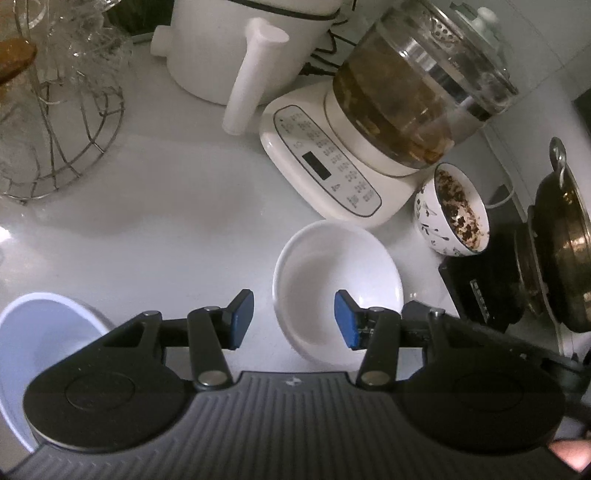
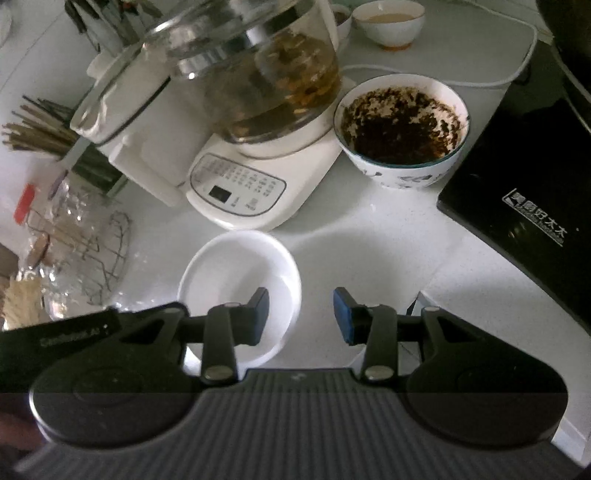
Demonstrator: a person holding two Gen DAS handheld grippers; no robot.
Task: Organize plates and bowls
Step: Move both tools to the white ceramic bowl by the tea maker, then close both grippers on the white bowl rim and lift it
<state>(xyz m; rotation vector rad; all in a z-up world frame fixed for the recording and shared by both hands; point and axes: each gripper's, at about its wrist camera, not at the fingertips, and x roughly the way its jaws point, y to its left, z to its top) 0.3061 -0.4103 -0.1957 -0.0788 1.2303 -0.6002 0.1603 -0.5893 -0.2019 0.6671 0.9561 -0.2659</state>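
Observation:
A white empty bowl (image 1: 332, 269) sits on the white counter. My left gripper (image 1: 294, 319) is open, its right pad over the bowl's inside and its left pad outside the rim. A pale blue-white bowl (image 1: 40, 332) lies at the lower left, partly hidden by the gripper body. In the right wrist view the same white bowl (image 2: 236, 269) lies under the left pad of my right gripper (image 2: 301, 314), which is open and empty. A patterned bowl holding dark residue (image 2: 402, 129) stands behind, also showing in the left wrist view (image 1: 454, 210).
A glass kettle on a white control base (image 1: 369, 147) stands just behind the white bowl. A white appliance with a handle (image 1: 251, 55), a wire rack (image 1: 62, 122), a black induction cooker (image 2: 524, 192) with a pot (image 1: 565, 240), and a small cup (image 2: 388, 22) surround it.

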